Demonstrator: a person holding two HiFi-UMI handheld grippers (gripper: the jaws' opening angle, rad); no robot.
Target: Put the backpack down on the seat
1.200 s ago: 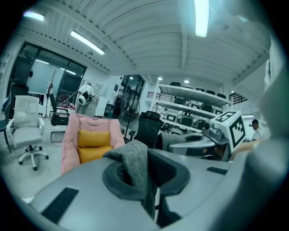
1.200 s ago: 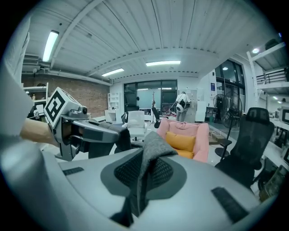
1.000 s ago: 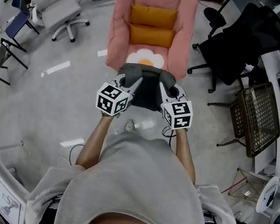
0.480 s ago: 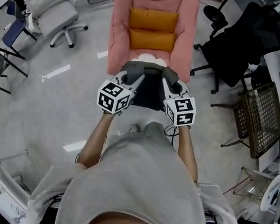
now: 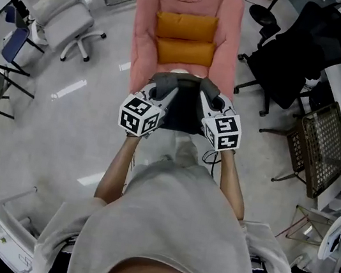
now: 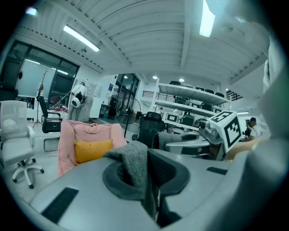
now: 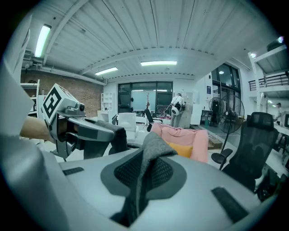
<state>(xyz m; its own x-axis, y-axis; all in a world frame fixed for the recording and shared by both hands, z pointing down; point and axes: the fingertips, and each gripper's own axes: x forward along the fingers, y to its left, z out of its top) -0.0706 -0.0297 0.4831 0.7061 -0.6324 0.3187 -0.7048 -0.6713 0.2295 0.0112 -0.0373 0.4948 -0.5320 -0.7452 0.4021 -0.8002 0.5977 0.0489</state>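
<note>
Both the left gripper (image 5: pixel 164 91) and right gripper (image 5: pixel 207 96) have jaws clamped on the backpack (image 5: pixel 181 113).

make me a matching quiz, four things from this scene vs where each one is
Things: 1 backpack; 2 orange cushions; 3 white office chair; 4 black office chair.
Places: a on the pink seat; b gripped by left gripper and right gripper; c at head view's right of the seat; d at head view's left of the seat.
Pairs: 1-b; 2-a; 3-d; 4-c.

Left tool (image 5: pixel 160 93) and right tool (image 5: pixel 210 101) hold backpack (image 5: pixel 182 112) by seat (image 5: pixel 143 37).
</note>
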